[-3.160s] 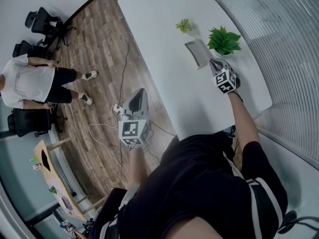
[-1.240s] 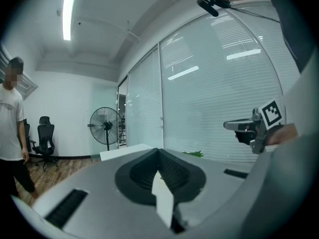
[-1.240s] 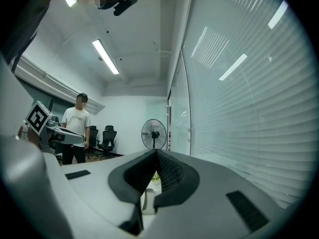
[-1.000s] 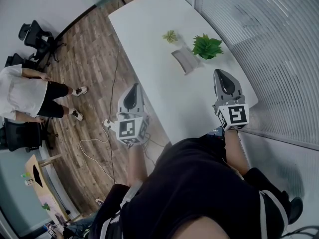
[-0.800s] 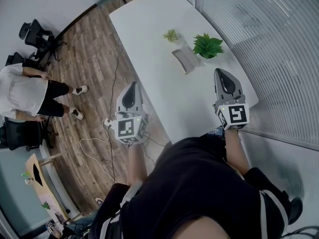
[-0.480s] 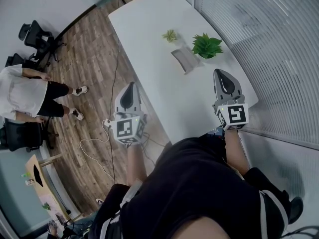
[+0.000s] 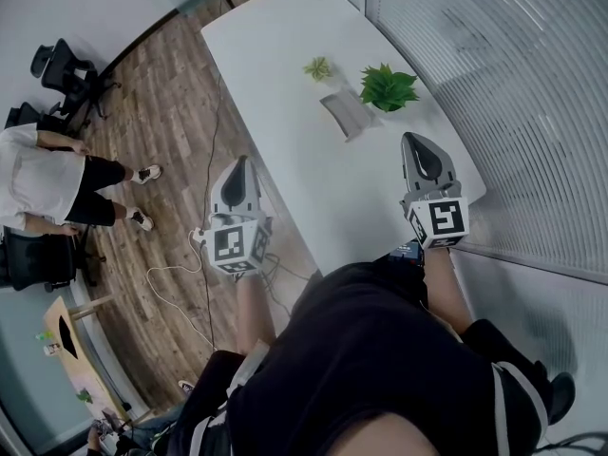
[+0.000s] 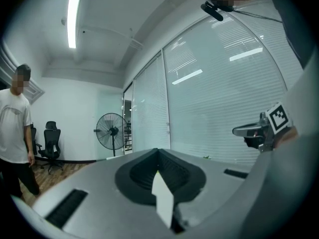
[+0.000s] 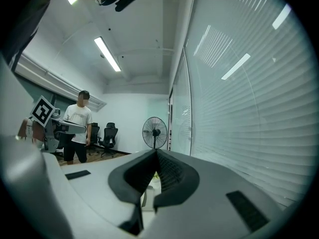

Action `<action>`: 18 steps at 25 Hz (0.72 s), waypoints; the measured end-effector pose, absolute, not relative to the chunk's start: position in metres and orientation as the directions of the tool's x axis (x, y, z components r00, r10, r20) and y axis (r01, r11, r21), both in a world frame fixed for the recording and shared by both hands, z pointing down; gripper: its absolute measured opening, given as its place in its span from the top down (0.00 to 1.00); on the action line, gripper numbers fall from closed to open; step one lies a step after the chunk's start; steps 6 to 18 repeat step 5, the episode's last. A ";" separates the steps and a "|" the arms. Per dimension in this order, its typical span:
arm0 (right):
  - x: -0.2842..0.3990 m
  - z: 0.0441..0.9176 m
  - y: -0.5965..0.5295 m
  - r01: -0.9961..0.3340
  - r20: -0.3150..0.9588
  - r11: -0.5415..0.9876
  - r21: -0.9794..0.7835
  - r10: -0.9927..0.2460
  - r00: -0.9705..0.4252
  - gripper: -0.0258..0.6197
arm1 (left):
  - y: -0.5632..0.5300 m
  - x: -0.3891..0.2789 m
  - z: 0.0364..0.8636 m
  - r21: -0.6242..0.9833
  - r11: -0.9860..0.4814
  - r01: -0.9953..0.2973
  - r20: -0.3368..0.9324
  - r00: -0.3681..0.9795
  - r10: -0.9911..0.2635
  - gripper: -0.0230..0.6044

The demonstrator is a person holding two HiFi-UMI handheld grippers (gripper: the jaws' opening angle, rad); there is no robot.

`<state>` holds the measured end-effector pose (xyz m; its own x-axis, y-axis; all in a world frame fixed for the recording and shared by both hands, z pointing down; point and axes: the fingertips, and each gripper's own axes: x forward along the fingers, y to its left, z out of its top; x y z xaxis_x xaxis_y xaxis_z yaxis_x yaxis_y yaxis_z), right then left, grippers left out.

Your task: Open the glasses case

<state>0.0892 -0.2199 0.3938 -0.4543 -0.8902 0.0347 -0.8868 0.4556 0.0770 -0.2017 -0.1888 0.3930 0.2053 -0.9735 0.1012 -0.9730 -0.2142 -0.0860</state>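
Two grippers: left gripper (image 7: pixel 241 164) and right gripper (image 7: pixel 410 142), fingers clenched on nothing.
Left: over the floor, just off the worktop's (image 7: pixel 285 36) edge.
Right: above the worktop's near corner.
Glasses case (image 7: pixel 344 114): on the worktop beside the green plant (image 7: pixel 388 86), well apart from both grippers.

Overall light: cool, even and fairly bright indoors.
Source: ceiling strip lights (image 8: pixel 73 21), upper left in the left gripper view, upper centre-left in the right gripper view.
Glare: pale streaks of light reflected on the glass wall (image 8: pixel 219 83).
Shadows: soft and faint on the white worktop (image 7: pixel 285 84).
Distortion: strong fisheye bowing at the edges, with black vignette corners in both gripper views.
Focus: room fairly sharp; left gripper (image 8: pixel 158 152) and right gripper (image 9: pixel 157 152) slightly soft near the lens.
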 end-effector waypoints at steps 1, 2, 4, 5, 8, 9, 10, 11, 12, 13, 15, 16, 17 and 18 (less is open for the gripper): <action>0.090 0.393 -0.220 -0.886 0.034 0.457 0.080 -0.890 -0.456 0.94 | -0.188 -0.201 0.393 -0.089 -0.215 -0.973 0.101 0.206 -0.973 0.97; 0.090 0.393 -0.220 -0.886 0.033 0.457 0.081 -0.889 -0.456 0.94 | -0.188 -0.201 0.394 -0.094 -0.216 -0.972 0.101 0.207 -0.973 0.97; 0.090 0.393 -0.220 -0.885 0.031 0.459 0.084 -0.888 -0.458 0.94 | -0.186 -0.199 0.396 -0.095 -0.218 -0.971 0.104 0.208 -0.973 0.97; 0.089 0.393 -0.220 -0.884 0.030 0.460 0.086 -0.888 -0.459 0.94 | -0.185 -0.199 0.397 -0.094 -0.218 -0.971 0.106 0.208 -0.972 0.96; 0.089 0.393 -0.220 -0.884 0.030 0.460 0.086 -0.888 -0.459 0.94 | -0.185 -0.199 0.397 -0.094 -0.218 -0.971 0.106 0.208 -0.972 0.96; 0.089 0.393 -0.220 -0.884 0.030 0.460 0.086 -0.888 -0.459 0.94 | -0.185 -0.199 0.397 -0.094 -0.218 -0.971 0.106 0.208 -0.972 0.96; 0.089 0.393 -0.220 -0.884 0.030 0.460 0.086 -0.888 -0.459 0.94 | -0.185 -0.199 0.397 -0.094 -0.218 -0.971 0.106 0.208 -0.972 0.96; 0.089 0.393 -0.220 -0.884 0.030 0.460 0.086 -0.888 -0.459 0.94 | -0.185 -0.199 0.397 -0.094 -0.218 -0.971 0.106 0.208 -0.972 0.96; 0.089 0.393 -0.220 -0.884 0.030 0.460 0.086 -0.888 -0.459 0.94 | -0.185 -0.199 0.397 -0.094 -0.218 -0.971 0.106 0.208 -0.972 0.96; 0.089 0.393 -0.220 -0.884 0.030 0.460 0.086 -0.888 -0.459 0.94 | -0.185 -0.199 0.397 -0.094 -0.218 -0.971 0.106 0.208 -0.972 0.96; 0.089 0.393 -0.220 -0.884 0.030 0.460 0.086 -0.888 -0.459 0.94 | -0.185 -0.199 0.397 -0.094 -0.218 -0.971 0.106 0.208 -0.972 0.96; 0.089 0.393 -0.220 -0.884 0.030 0.460 0.086 -0.888 -0.459 0.94 | -0.185 -0.199 0.397 -0.094 -0.218 -0.971 0.106 0.208 -0.972 0.96; 0.089 0.393 -0.220 -0.884 0.030 0.460 0.086 -0.888 -0.459 0.94 | -0.185 -0.199 0.397 -0.094 -0.218 -0.971 0.106 0.208 -0.972 0.96; 0.089 0.393 -0.220 -0.884 0.030 0.460 0.086 -0.888 -0.459 0.94 | -0.185 -0.199 0.397 -0.094 -0.218 -0.971 0.106 0.208 -0.972 0.96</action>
